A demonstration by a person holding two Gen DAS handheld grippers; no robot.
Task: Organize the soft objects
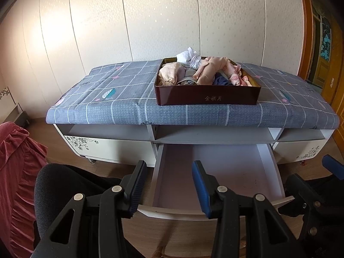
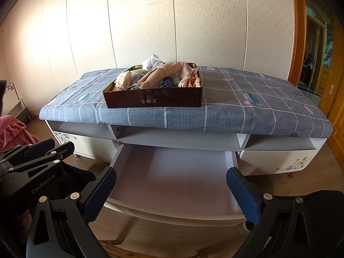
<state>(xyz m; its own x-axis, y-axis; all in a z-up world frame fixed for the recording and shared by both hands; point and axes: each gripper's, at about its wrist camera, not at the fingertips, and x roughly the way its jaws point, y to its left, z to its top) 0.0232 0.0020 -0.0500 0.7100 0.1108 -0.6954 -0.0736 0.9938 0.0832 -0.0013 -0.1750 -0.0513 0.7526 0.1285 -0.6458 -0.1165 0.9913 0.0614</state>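
Lying long side toward the camera, box (image 1: pixel 207 97) of clothes (image 1: pixel 206 73); both tongs (image 1: pixel 169 185) (image 2: pixel 172 193) apart, empty.

Crumpled soft clothes (image 1: pixel 206 71) (mostly pink) fill the dark box (image 1: pixel 207 96).

A wall of pale, faintly patterned panels (image 1: pixel 172 21) fills the upper half of the frame, with a warm patch of light on its left side. Before it stands a low white cabinet (image 1: pixel 107 148) with floral decals, open cubbies and, at lower centre, a drawer (image 1: pixel 215 172) pulled out over the wood-look floor (image 1: pixel 172 232). A grey checked cloth (image 1: pixel 111 99) with feather and star prints covers the counter. At the right edge is an orange-brown wooden door frame (image 2: pixel 301 32) and, beyond it, a doorway. Pink ruffled fabric (image 1: pixel 15 172) sits at lower left.
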